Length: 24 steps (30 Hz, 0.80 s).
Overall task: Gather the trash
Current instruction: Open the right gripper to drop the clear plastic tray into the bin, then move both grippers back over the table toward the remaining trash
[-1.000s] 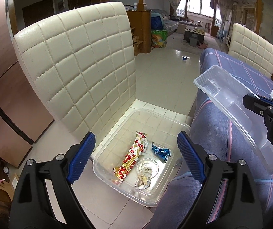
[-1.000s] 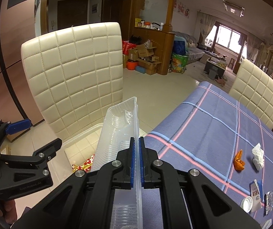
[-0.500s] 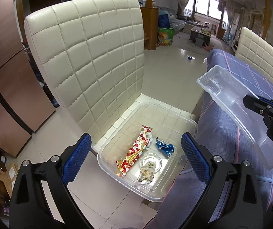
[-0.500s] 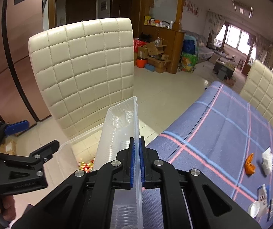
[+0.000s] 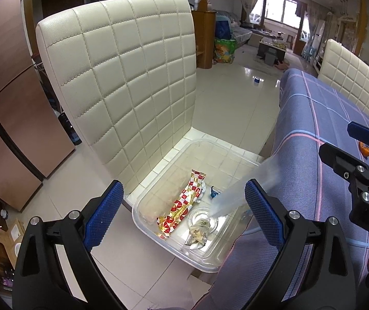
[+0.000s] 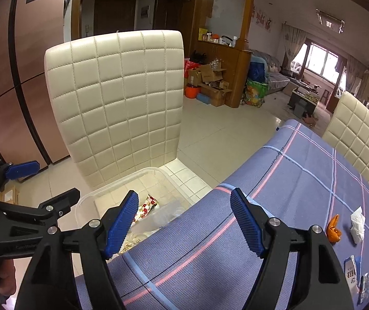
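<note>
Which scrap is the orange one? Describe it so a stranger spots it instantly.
Start at the blue plaid tablecloth and move toward its near right side. There a small crumpled orange scrap lies beside a white crumpled tissue. It is the only orange item on the cloth.

- Table [image 6: 300, 180] under a blue checked cloth: orange scrap [image 6: 333, 228] and crumpled white tissue [image 6: 358, 223] near its right edge, small packets [image 6: 352, 273] at the near right corner.
- Chair seat [image 5: 179, 152]: clear plastic bin [image 5: 158, 222] rests on it.
</note>
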Each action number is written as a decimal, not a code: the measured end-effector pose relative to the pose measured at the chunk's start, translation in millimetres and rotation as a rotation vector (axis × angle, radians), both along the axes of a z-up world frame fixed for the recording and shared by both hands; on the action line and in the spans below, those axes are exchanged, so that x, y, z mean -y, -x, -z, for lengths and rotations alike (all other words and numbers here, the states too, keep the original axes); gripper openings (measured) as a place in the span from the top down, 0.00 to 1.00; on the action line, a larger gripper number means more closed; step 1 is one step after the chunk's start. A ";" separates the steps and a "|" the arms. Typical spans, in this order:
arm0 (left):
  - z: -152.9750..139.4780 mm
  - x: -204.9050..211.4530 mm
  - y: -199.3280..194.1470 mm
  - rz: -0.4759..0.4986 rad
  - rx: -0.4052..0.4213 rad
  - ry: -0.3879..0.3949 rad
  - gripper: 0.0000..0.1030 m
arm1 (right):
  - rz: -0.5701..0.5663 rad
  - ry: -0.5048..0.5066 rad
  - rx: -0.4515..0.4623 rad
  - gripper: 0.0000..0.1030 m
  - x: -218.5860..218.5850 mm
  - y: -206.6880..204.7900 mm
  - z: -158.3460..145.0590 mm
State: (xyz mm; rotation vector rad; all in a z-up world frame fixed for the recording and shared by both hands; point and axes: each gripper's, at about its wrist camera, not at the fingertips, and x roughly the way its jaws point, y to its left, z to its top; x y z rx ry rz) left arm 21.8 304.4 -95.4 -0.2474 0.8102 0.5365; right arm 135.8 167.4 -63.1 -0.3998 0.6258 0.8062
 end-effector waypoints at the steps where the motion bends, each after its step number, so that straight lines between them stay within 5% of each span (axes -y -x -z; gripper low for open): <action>1: -0.4 0.9 -0.3 0.003 0.000 0.000 0.09 | 0.001 0.001 0.000 0.30 -0.5 -0.5 -0.1; 15: -12.4 15.9 0.4 0.032 0.011 -0.020 0.09 | 0.014 -0.017 0.000 0.30 18.4 6.7 -11.2; 24: -28.5 63.6 -15.1 0.141 0.030 -0.043 0.09 | 0.133 -0.037 0.011 0.30 76.0 2.9 -23.7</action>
